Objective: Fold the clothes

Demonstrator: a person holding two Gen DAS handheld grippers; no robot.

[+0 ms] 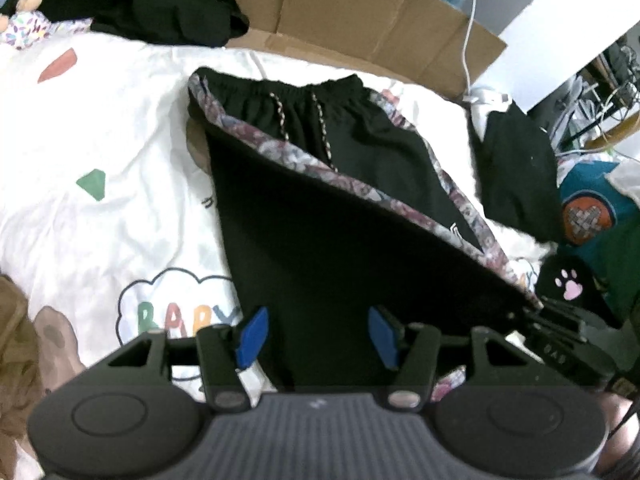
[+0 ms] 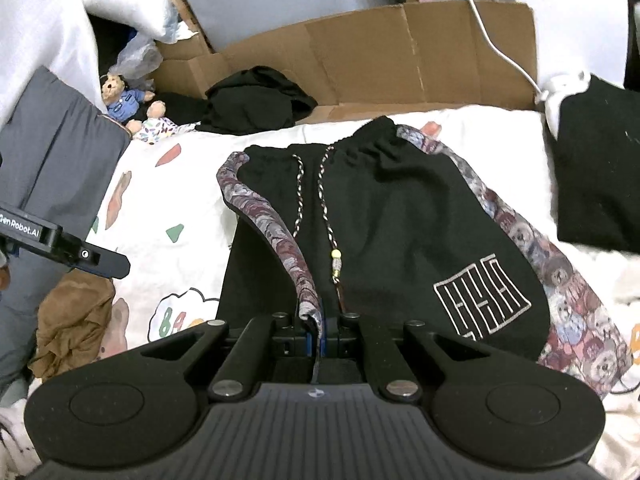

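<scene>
Lying half-folded, black shorts, floral side stripes, braided drawstring

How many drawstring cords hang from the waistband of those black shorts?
2. On the black shorts, the left cord hangs beside the patterned side stripe; the right cord hangs just right of it, ending in a yellow bead. The left cord's end is hidden.

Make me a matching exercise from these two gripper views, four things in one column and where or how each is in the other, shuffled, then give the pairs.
1. left gripper
2. right gripper
3. teddy bear
4. crumpled black garment

A. lies in front of the cardboard box
B. shut on the shorts' patterned edge
C. open, above black fabric
D. at the bed's far left corner

Pairs: 1-C, 2-B, 3-D, 4-A
</scene>
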